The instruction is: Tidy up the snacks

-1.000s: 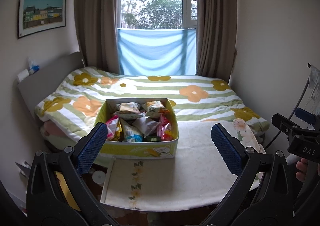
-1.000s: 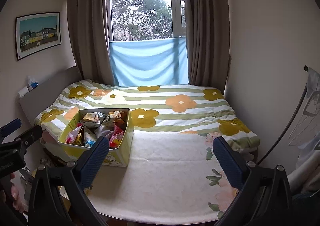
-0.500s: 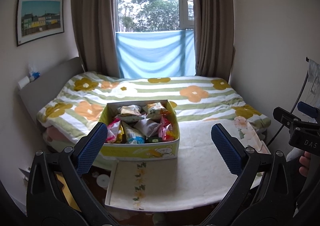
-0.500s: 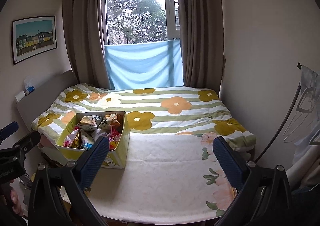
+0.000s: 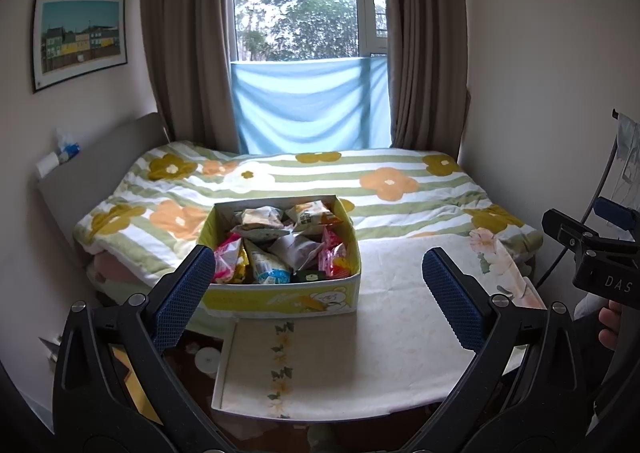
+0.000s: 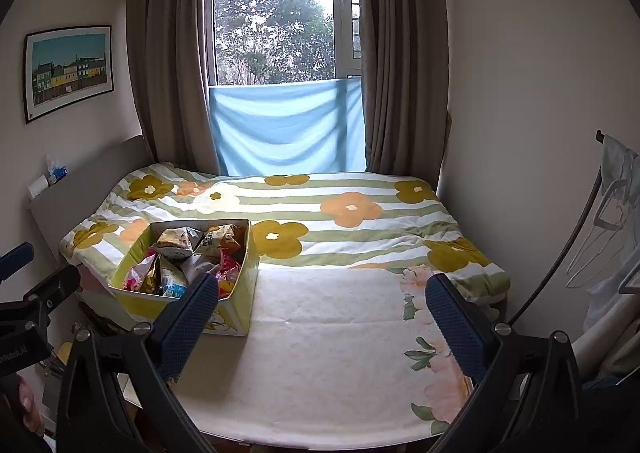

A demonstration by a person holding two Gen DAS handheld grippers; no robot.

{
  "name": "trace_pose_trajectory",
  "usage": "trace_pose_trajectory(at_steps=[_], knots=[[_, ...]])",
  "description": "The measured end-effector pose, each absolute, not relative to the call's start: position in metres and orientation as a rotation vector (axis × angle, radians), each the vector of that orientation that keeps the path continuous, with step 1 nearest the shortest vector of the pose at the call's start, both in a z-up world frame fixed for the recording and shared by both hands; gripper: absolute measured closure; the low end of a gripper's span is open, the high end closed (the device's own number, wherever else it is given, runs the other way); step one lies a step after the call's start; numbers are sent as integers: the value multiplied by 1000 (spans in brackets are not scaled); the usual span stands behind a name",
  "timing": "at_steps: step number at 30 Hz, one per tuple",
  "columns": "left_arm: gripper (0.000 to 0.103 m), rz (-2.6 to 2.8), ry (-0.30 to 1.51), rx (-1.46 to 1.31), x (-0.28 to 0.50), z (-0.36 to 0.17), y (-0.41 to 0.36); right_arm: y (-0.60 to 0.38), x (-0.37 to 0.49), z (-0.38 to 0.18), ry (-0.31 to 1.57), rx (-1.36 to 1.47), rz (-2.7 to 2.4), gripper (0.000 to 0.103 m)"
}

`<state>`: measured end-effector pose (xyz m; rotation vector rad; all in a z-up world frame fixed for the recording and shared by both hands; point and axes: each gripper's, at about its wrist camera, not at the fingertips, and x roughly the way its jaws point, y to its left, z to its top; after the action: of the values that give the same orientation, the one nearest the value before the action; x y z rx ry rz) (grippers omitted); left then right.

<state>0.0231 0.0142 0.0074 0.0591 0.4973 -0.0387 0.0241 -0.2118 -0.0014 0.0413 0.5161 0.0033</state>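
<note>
- The snacks (image 5: 280,249) lie all together in a yellow box (image 5: 280,299), many small packets in a loose heap. The box stands at the left far part of the desk (image 5: 380,353), close to the bed (image 5: 320,181).
- No packet is seen on the desk cloth or on the bed cover. This could fit a finished tidy-up, or a box that waits to be sorted out; I cannot decide from here.
- The left gripper (image 5: 318,301) hangs in the air before the box, its jaws wide apart and holding nothing.
- The right gripper (image 6: 322,317) is above the bare part of the desk, to the right of the box, jaws also wide apart and empty.
- What could go wrong: the packets are thin, shiny and puffed, so I think a pinch on the foil could slip, or crush what is inside.
- They overlap each other, so pulling one may drag a neighbour over the low wall of the box.
- The box looks like light cardboard and stands near the desk edge. A push from a jaw could slide it toward the gap beside the bed.
</note>
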Motion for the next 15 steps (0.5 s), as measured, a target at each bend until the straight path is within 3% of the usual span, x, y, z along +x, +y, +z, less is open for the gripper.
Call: trace_pose_trajectory(at_steps=[15], knots=[[0, -37, 485, 56, 21, 11, 16, -212, 25, -1, 514, 42, 3, 0]])
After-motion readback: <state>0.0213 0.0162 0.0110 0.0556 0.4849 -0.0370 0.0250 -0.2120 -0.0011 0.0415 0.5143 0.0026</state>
